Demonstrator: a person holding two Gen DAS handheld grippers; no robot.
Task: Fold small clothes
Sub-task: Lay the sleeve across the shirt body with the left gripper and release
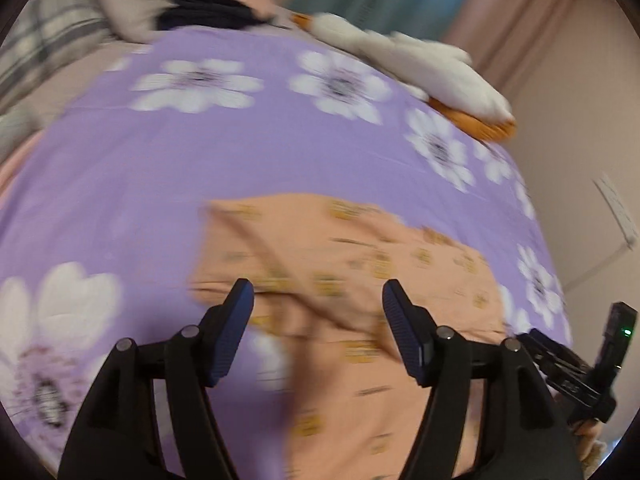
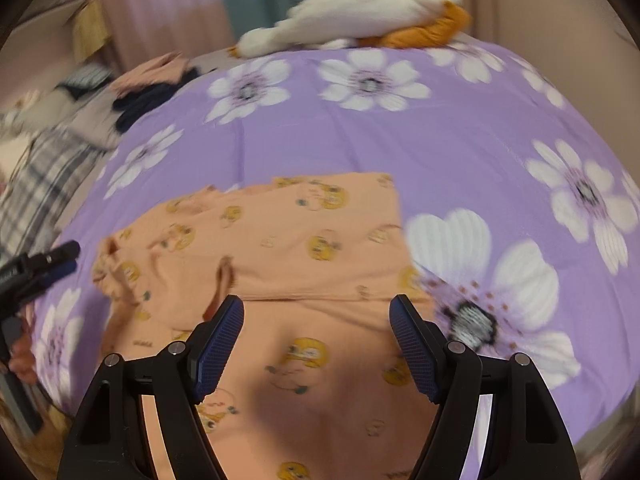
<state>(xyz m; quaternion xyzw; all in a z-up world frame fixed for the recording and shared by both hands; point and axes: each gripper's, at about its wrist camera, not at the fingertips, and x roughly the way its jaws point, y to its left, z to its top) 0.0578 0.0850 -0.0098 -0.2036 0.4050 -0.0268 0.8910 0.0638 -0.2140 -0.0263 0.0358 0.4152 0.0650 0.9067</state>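
Lying folded, peach garment (image 2: 280,240) (purple sheet (image 2: 440,140) surrounding every edge).

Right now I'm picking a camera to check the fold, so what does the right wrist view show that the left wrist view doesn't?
Only the right wrist view shows the peach garment's straight far edge and its cartoon print clearly, plus the left gripper at the frame's left edge. Only the left wrist view shows a diagonal fold across the garment, badly blurred, and the right gripper's body at lower right. Both show the purple flowered sheet, the white and orange plush toy, the clothes pile and open gripper fingers.
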